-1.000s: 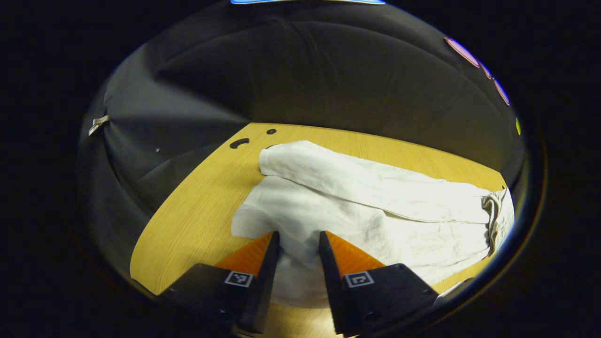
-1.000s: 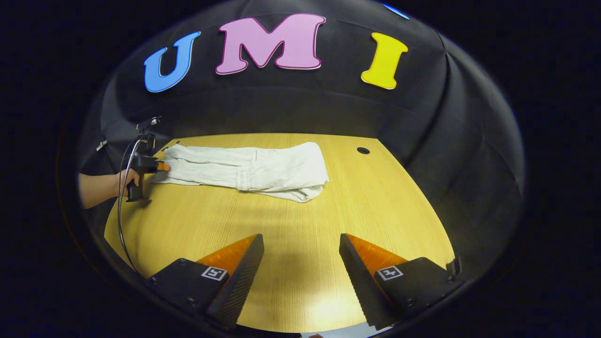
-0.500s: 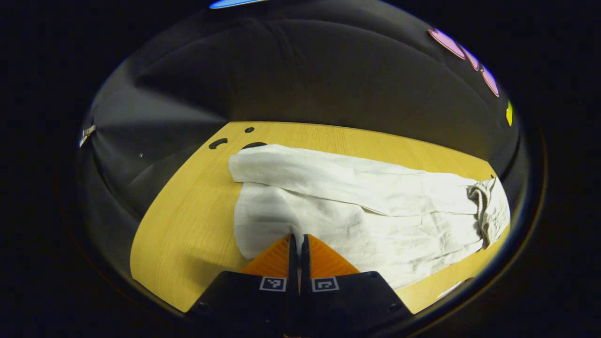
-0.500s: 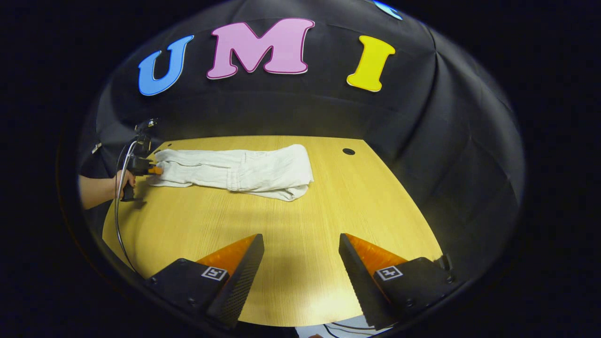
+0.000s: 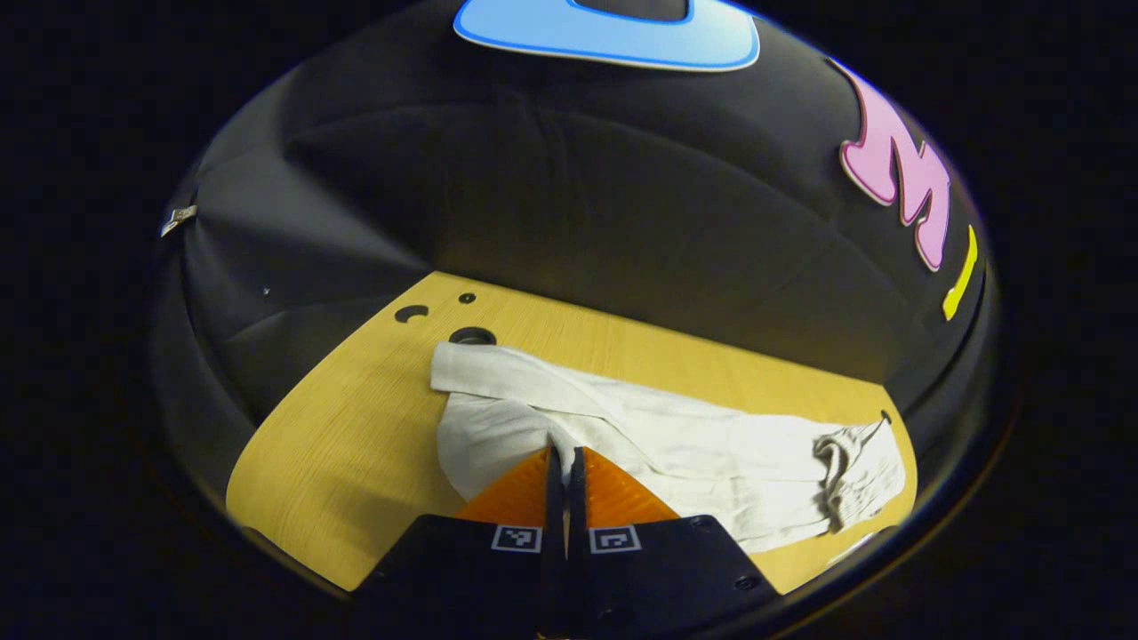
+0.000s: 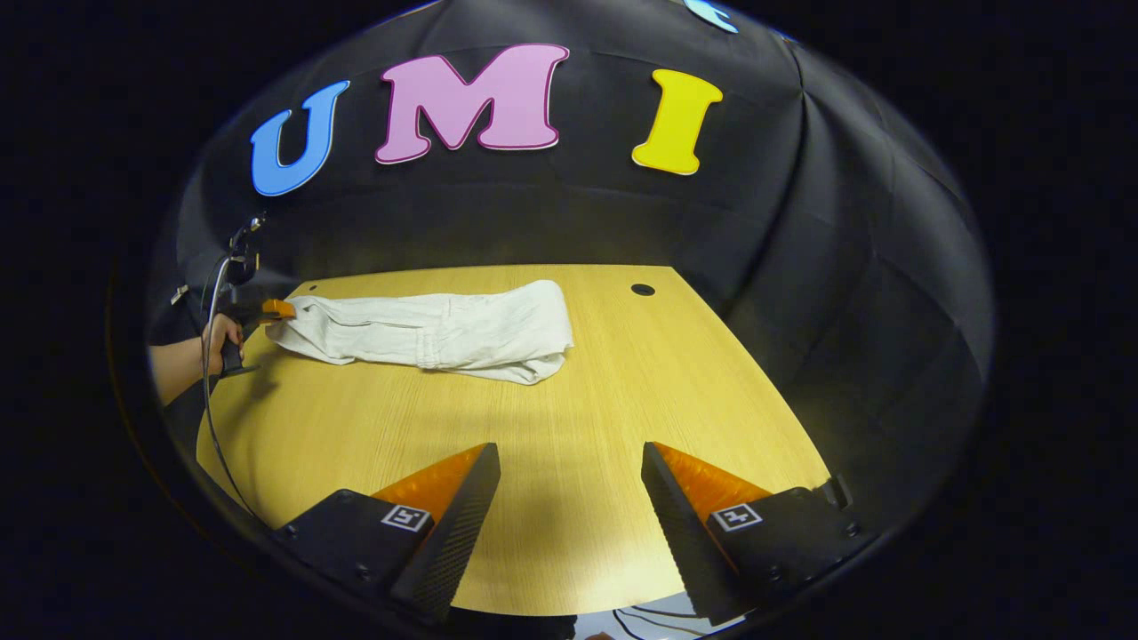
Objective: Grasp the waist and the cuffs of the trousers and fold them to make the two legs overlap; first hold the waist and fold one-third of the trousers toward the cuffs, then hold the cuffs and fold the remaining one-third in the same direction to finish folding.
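White trousers (image 5: pixel 676 453) lie lengthwise on the wooden table (image 5: pixel 338 444), the legs overlapped and the waist end folded over at the far right (image 5: pixel 845 467). My left gripper (image 5: pixel 565 455) is shut on the near cuff edge and has it raised off the table. In the right gripper view the same trousers (image 6: pixel 436 331) lie at the back left, with the left gripper (image 6: pixel 276 309) and the hand (image 6: pixel 218 333) holding it at their left end. My right gripper (image 6: pixel 569 462) hangs open above the bare near part of the table, well away from the cloth.
Cable holes mark the table top, one near the cuffs (image 5: pixel 472 336) and one at the far right corner (image 6: pixel 642 290). A cable (image 6: pixel 213 400) trails from the left gripper along the table's left edge. Black cloth walls stand close behind the table.
The left gripper went from open around the cuff to shut on it, then rose and lifted the cuff end. The right gripper stayed open and drifted slightly back.
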